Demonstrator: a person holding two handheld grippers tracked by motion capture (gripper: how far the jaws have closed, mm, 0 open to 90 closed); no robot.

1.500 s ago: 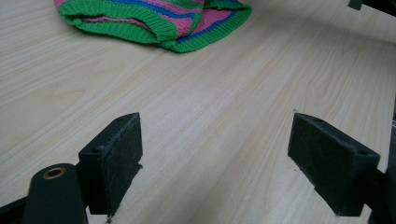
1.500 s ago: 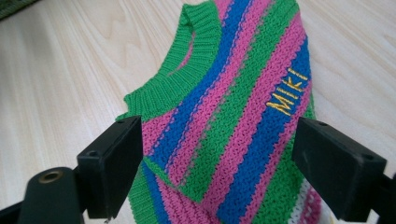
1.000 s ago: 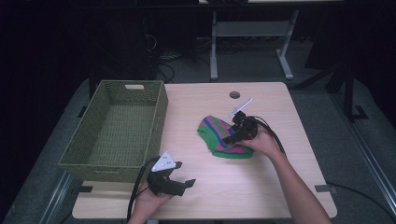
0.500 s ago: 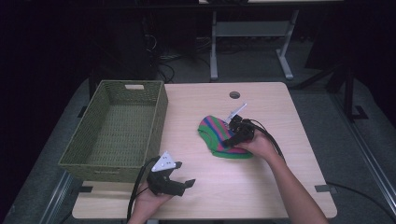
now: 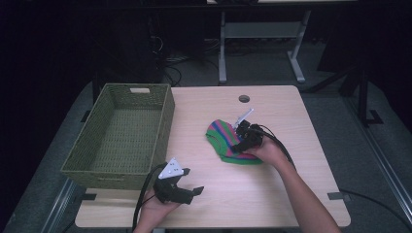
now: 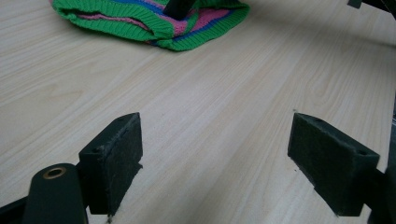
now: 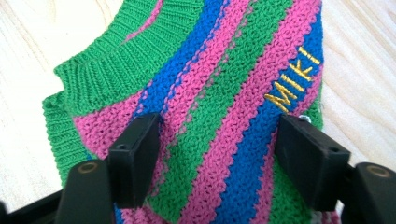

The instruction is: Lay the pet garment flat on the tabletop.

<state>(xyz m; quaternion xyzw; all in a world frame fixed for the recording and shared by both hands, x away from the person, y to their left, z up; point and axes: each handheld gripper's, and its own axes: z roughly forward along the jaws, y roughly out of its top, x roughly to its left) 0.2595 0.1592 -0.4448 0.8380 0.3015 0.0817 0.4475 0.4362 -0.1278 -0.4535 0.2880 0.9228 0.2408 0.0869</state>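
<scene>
**Right gripper closing on the knit, grasp not yet made**

Step in hand: picking up the striped knit piece [image 5: 228, 141]. It lies flat on the table [image 5: 301, 126], centre-right, well apart from the green woven basket [image 5: 121, 133] at the left. Green ribbed hem, pink/blue/green stripes, yellow "MIKI" stitched near one edge.

Right gripper [image 5: 241, 139]: down on the knit, jaws straddling the fabric. In the right gripper view [image 7: 219, 154] both pads sit on top of the weave with a broad band of stripes between them. Jaws have just been closing, but they stand apart; no bunching of fabric between the pads, so I read it as not clamped yet.

Left gripper [image 5: 187, 189]: parked at the near edge of the table, just in front of the basket's near corner. Jaws wide apart, nothing between them; its view [image 6: 215, 154] looks over bare wood toward the knit.

Next move, my read:
- close the right jaws until a fold of fabric pinches up between the pads
- pads must drag on the weave, else they slide over it and grab nothing
- lift only once the pinch holds; the knit is floppy and will hang
- basket looks like the likely destination, open and unobstructed
</scene>
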